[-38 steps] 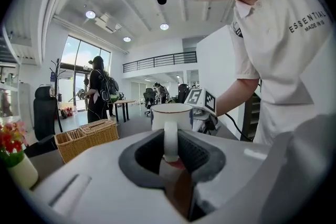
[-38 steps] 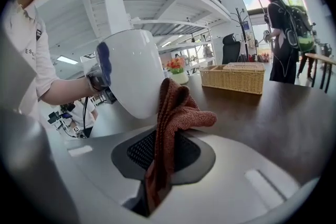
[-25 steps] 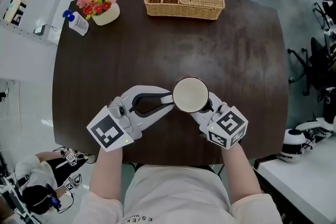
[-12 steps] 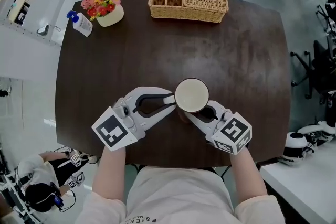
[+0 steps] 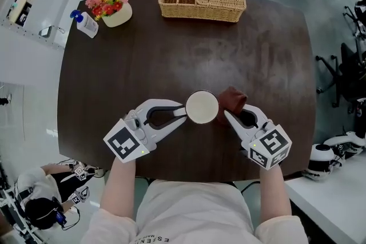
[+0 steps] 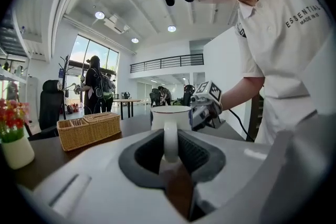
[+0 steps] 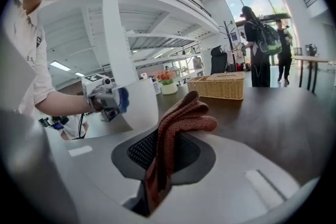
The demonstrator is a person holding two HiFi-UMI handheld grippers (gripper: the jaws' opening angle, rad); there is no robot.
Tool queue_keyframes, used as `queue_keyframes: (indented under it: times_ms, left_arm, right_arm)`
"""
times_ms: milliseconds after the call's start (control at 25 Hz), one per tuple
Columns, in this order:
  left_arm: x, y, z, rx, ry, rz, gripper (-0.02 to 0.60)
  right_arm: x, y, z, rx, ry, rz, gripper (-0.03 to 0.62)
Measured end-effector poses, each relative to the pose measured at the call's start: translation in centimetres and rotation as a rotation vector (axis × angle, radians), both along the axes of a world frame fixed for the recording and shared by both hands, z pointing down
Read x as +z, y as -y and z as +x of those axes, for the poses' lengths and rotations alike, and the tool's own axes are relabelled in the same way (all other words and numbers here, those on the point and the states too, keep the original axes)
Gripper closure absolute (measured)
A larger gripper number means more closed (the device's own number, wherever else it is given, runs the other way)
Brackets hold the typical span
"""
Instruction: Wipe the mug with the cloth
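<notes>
OBJECT: white mug (image 5: 202,107) upright on dark table (image 5: 171,54), toward its 6 o'clock edge | LEFT: left gripper (image 5: 182,114) at mug's 9 o'clock, jaws clamped on the handle (image 6: 170,139) | RIGHT: right gripper (image 5: 230,115) at mug's 4 o'clock, jaws pinching rust-brown cloth (image 5: 232,99) | CLOTH: bunched at mug's 3 o'clock, just beside its wall; contact unconfirmed.
</notes>
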State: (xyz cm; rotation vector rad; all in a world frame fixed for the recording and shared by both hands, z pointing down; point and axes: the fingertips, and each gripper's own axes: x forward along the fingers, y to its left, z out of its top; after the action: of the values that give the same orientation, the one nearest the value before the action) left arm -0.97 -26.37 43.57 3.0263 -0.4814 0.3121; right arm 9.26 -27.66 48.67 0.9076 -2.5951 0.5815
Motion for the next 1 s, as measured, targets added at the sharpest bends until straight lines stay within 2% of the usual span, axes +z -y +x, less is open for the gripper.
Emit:
queue_keyframes:
  times_ms: [200, 360, 520, 640, 720, 880, 1000]
  left_arm:
    - [3.6, -0.6, 0.4, 0.007, 0.035, 0.014, 0.506]
    - [6.8, -1.2, 0.8, 0.014, 0.076, -0.009, 0.506]
    - [8.7, -1.5, 0.7, 0.039, 0.101, 0.003, 0.506]
    - [9.2, -1.6, 0.7, 0.051, 0.099, -0.005, 0.506]
    - [9.5, -1.6, 0.6, 0.058, 0.093, -0.016, 0.506]
    - [10.1, -1.5, 0.1, 0.059, 0.125, -0.042, 0.501]
    - [8.3, -1.5, -0.1, 0.040, 0.080, -0.055, 0.474]
  right_arm:
    - [-0.2, 1.5, 2.0, 0.081, -0.029, 0.046, 0.514]
    - [0.7, 0.9, 1.9, 0.063, -0.017, 0.048, 0.514]
    - [1.3, -0.2, 0.8, 0.012, -0.019, 0.055, 0.514]
    - [1.6, -0.9, 0.2, -0.035, -0.025, 0.058, 0.514]
    - [1.8, -1.2, 0.2, -0.039, -0.033, 0.053, 0.514]
    - [2.2, -1.5, 0.4, -0.028, -0.025, 0.032, 0.514]
    - [2.2, -1.9, 0.5, -0.020, -0.028, 0.011, 0.514]
